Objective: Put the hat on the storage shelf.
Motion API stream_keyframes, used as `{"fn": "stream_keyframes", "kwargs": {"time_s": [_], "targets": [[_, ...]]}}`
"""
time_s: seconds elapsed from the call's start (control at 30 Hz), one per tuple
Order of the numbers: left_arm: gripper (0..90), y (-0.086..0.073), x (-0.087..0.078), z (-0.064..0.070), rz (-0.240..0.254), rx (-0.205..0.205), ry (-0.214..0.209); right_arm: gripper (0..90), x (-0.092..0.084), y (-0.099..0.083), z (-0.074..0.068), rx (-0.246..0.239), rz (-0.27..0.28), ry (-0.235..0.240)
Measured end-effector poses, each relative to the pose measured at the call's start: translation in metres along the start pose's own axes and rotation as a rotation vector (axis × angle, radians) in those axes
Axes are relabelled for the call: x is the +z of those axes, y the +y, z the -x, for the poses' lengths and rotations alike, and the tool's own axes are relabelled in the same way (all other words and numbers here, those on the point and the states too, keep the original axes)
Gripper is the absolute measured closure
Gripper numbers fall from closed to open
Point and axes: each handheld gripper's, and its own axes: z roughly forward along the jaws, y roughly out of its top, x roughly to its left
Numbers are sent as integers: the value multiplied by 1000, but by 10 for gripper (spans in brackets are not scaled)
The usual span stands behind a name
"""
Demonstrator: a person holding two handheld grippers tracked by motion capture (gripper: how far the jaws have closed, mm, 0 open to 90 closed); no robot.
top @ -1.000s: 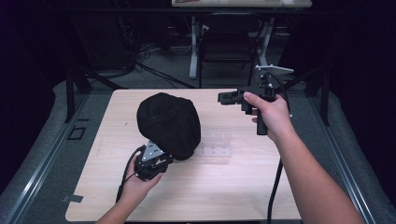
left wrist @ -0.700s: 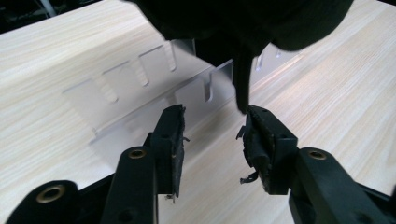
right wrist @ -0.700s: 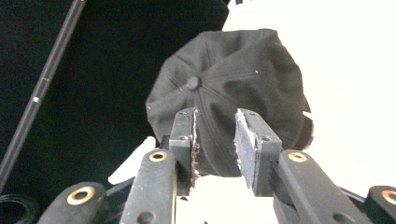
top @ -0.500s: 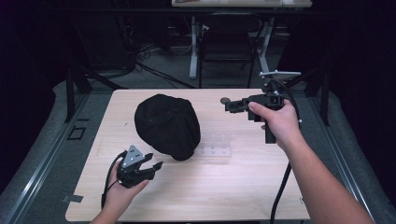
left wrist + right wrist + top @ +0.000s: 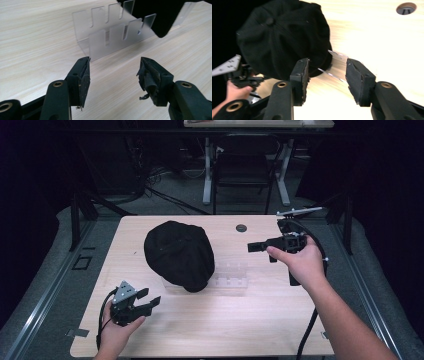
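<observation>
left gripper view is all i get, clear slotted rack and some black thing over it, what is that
Observer: A black cap, draped over the rack's left end.
Operator: where's the other gripper
Observer: The right gripper is held above the table's right side, jaws open, aimed at the cap.
Operator: anything else on the table
Observer: A small round hole near the far edge, beyond the rack.

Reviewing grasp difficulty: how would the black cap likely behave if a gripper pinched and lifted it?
The black cap looks like soft fabric, so it would probably sag and fold rather than hold shape. Draped over the clear slotted rack, it may snag or drag that light-looking rack along.
</observation>
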Motion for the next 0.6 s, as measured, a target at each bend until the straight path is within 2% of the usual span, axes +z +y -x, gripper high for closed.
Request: {"fn": "stream_keyframes", "kwargs": {"time_s": [0.07,0.13,0.23,0.37,0.5,0.6], "targets": [[433,-2,1,-2,-7,-10,3,517,2,-5,2,-7,-4,-20],[434,-3,2,-3,-8,-5,11,510,4,-10,4,-28,-10,-61],[435,-4,2,-4,-13,3,13,510,6,-16,5,-40,-12,-89],[435,-7,4,-6,-35,13,20,504,7,-28,10,-45,-28,-118],[434,-9,6,-7,-27,9,24,497,8,-40,15,-44,-51,-140],[435,-9,7,-7,-27,7,23,496,7,-45,15,-76,-63,-197]]}}
